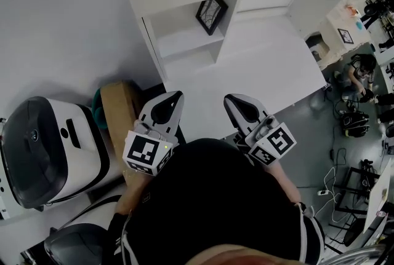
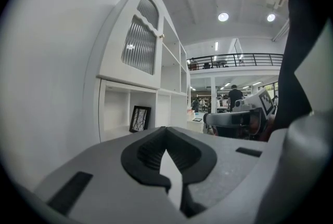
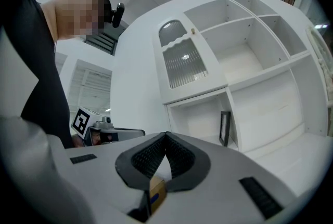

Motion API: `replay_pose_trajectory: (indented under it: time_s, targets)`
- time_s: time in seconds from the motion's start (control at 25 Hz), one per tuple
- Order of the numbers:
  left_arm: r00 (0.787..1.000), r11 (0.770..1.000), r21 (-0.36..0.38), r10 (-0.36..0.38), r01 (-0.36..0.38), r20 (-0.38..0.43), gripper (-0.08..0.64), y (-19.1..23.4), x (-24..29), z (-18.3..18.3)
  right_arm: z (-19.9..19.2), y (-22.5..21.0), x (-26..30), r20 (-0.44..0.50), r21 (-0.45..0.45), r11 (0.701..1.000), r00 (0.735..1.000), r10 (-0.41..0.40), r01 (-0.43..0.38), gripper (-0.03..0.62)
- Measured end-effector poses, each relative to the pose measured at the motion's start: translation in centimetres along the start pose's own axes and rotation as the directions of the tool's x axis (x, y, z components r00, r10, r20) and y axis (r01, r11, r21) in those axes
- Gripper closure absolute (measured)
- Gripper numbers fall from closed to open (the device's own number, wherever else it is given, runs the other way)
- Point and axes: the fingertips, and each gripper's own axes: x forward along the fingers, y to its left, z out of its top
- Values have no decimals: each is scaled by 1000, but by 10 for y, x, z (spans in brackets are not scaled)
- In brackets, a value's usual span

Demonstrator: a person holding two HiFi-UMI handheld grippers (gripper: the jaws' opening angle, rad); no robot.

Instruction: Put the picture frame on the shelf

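My left tool (image 1: 176, 96) and right tool (image 1: 229, 99) are pressed together, empty; the picture frame (image 1: 211, 15) stands on the shelf (image 1: 184, 42) at twelve o'clock.

Your white table (image 1: 265, 67) stretches away from you. At its far left side rises the white shelf (image 1: 184, 42). In its low open compartment, under the one with the ribbed door, the frame (image 1: 211, 15) stands on the board, upright or nearly so, close to the right wall. The grey floor (image 1: 301, 141) shows to your right, where cables (image 1: 335, 174) and a power strip (image 1: 321, 192) lie on it. To your left a cardboard box (image 1: 120, 107) sits by the table's near corner, and a white-and-black machine (image 1: 52, 147) stands just beside it.
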Motion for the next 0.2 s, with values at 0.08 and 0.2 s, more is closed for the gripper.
replay_pose_trajectory:
  time_s: [0.08, 0.2]
  targets:
    - [1000, 1000, -2, -2, 2, -2, 554, -1, 1, -1, -1, -1, -1, -2, 9, 1000, 1000, -1, 1, 574]
    - [1000, 1000, -3, -3, 3, -2, 554, -3, 3, -1, -3, -4, -4, -2, 27, 1000, 1000, -4, 4, 574]
